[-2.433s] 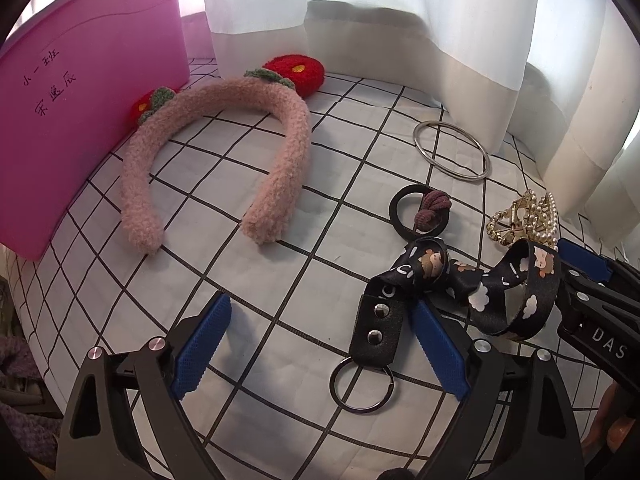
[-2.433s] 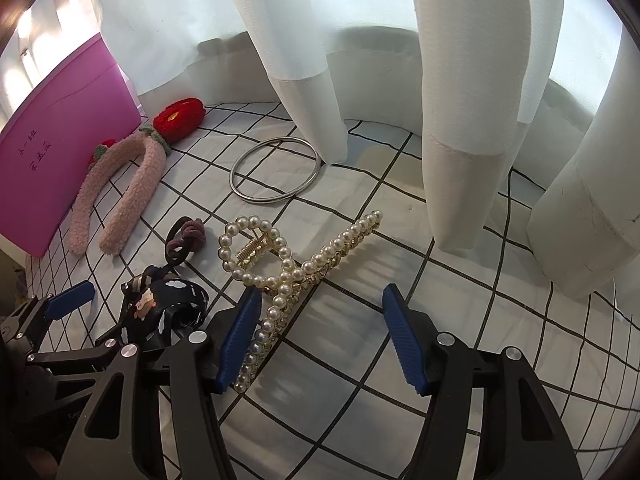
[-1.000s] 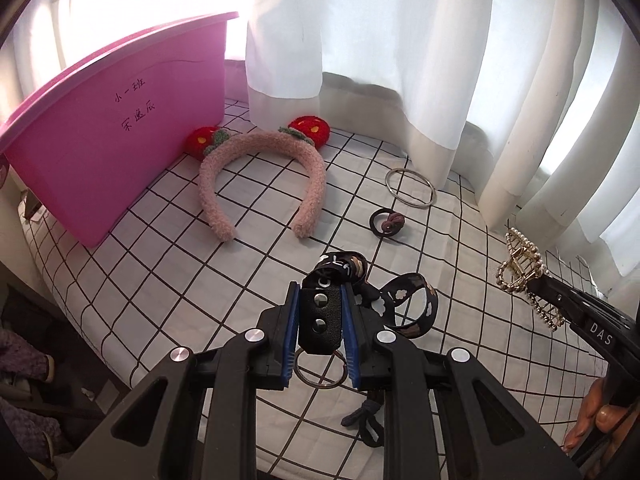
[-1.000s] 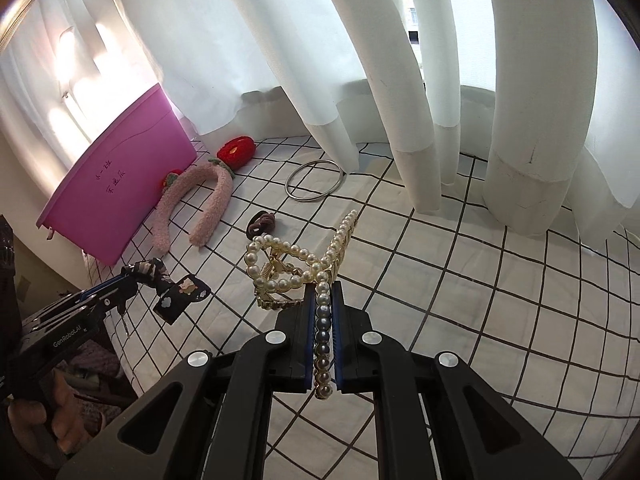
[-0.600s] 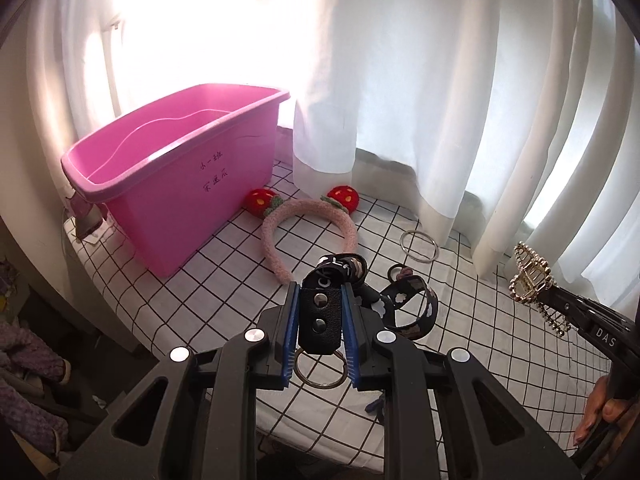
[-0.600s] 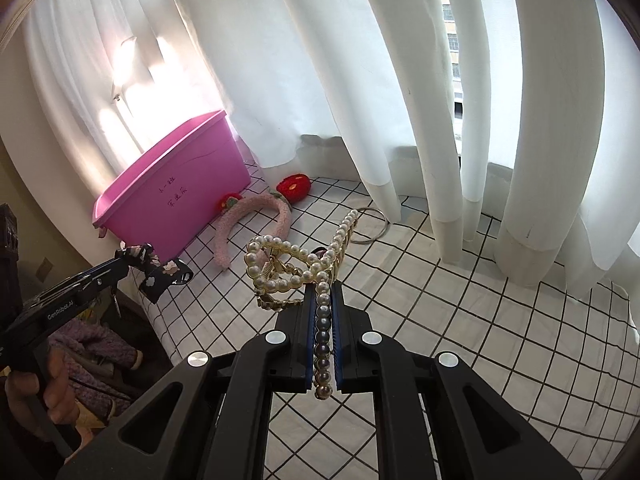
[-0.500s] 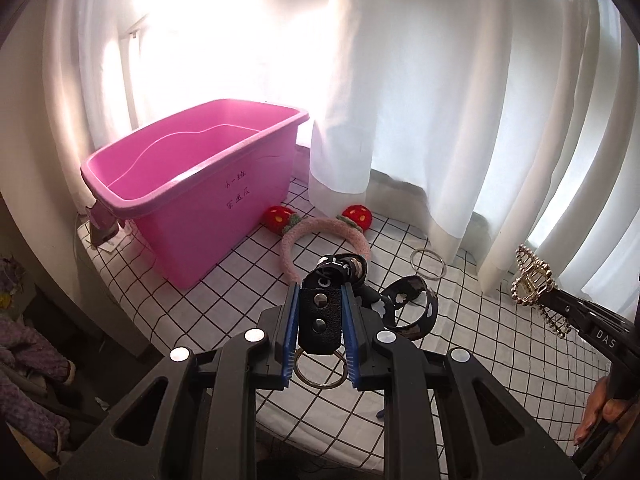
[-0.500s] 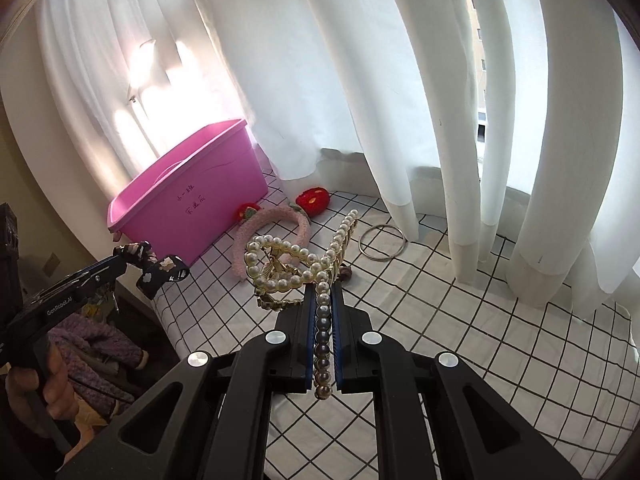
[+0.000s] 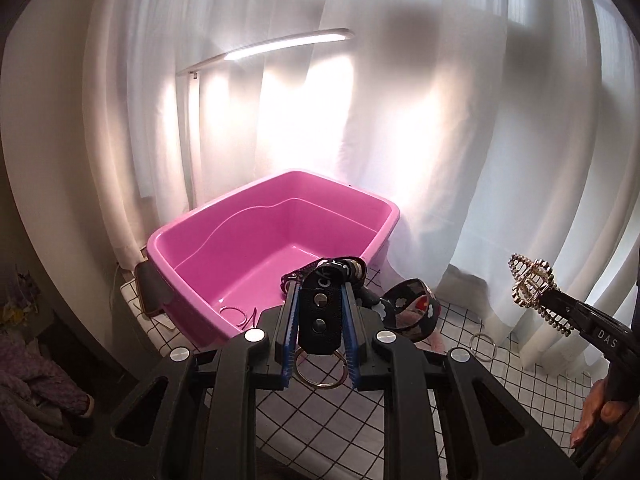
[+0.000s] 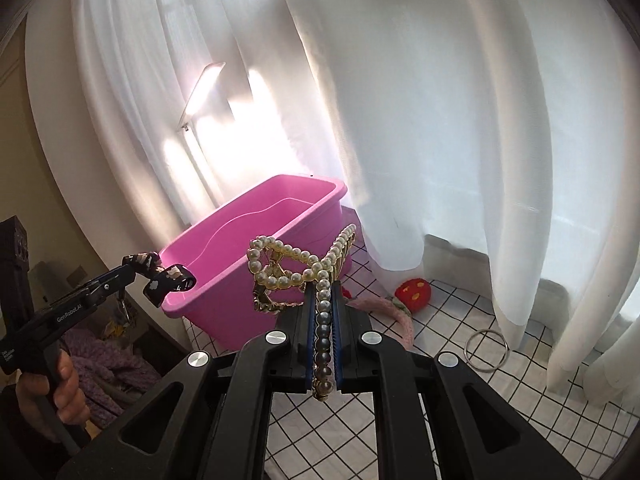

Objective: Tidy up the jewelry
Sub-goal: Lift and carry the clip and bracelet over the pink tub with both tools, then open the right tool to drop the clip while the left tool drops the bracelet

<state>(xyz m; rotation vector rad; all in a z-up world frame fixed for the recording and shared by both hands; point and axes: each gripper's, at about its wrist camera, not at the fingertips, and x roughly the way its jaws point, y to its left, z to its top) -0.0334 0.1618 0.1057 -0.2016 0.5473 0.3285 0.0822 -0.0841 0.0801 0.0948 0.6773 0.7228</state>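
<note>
My left gripper (image 9: 320,300) is shut on a black patterned strap keychain (image 9: 322,316) with a metal ring, held in the air just in front of the near rim of the pink bin (image 9: 276,236). It also shows in the right wrist view (image 10: 132,270) beside the bin's (image 10: 256,236) left corner. My right gripper (image 10: 323,292) is shut on a pearl hair claw clip (image 10: 296,268), held high to the right of the bin. The clip also shows in the left wrist view (image 9: 534,284).
A checked cloth covers the table (image 10: 420,400). On it lie a pink fuzzy headband with red strawberries (image 10: 412,294) and a metal ring (image 10: 486,350), which also shows in the left wrist view (image 9: 483,347). White curtains hang behind. A lit lamp (image 9: 280,44) stands behind the bin.
Both grippers closed on their items, lifted them off the table and carried them up and left toward the pink bin, which now shows its open inside.
</note>
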